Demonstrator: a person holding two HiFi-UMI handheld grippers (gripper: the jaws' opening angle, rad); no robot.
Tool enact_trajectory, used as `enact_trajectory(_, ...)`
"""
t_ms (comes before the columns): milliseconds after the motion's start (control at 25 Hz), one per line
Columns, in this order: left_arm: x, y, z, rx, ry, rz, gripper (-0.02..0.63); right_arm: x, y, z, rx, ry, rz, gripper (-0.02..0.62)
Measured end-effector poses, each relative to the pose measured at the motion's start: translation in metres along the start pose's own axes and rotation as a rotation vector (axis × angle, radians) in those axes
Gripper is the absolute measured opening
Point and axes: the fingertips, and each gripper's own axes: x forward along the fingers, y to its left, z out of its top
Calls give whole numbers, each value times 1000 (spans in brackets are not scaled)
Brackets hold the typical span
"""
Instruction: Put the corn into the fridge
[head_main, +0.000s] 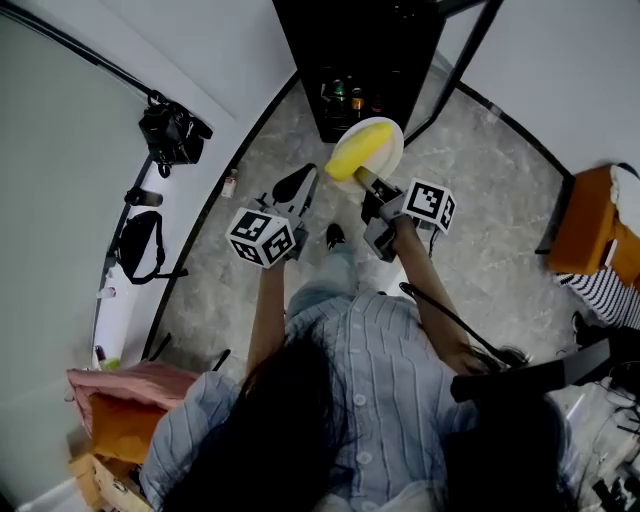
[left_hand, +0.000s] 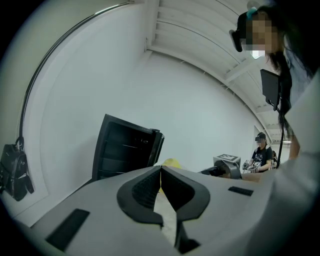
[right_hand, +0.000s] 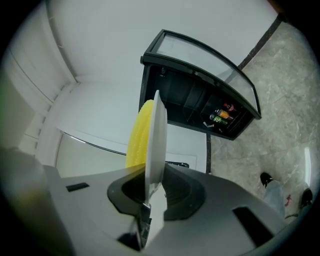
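A yellow corn cob (head_main: 347, 160) lies on a white plate (head_main: 388, 138). My right gripper (head_main: 368, 186) is shut on the plate's rim and holds it in front of the open black fridge (head_main: 360, 60). In the right gripper view the plate (right_hand: 156, 135) stands edge-on between the jaws, the corn (right_hand: 136, 135) on its left face. The fridge (right_hand: 192, 97) is beyond, its glass door (right_hand: 212, 55) swung open and bottles (right_hand: 223, 114) inside. My left gripper (head_main: 298, 188) hangs left of the plate. Its jaws (left_hand: 160, 174) are shut with nothing between them. The fridge (left_hand: 125, 150) shows ahead of it.
A black camera (head_main: 172, 132) and a black bag (head_main: 140, 245) hang along the left wall. An orange seat (head_main: 590, 225) stands at the right. The person's shoe (head_main: 333, 235) rests on the grey marble floor. Another person (left_hand: 260, 154) sits far off in the left gripper view.
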Motion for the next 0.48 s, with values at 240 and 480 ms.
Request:
enact_trajectory(240, 21, 56, 17, -10, 12, -24, 8, 51, 0, 22, 12, -30, -19, 52)
enact_trajectory(480, 43, 105, 32, -16, 20, -74, 8, 101, 1, 40, 22, -64, -35, 52)
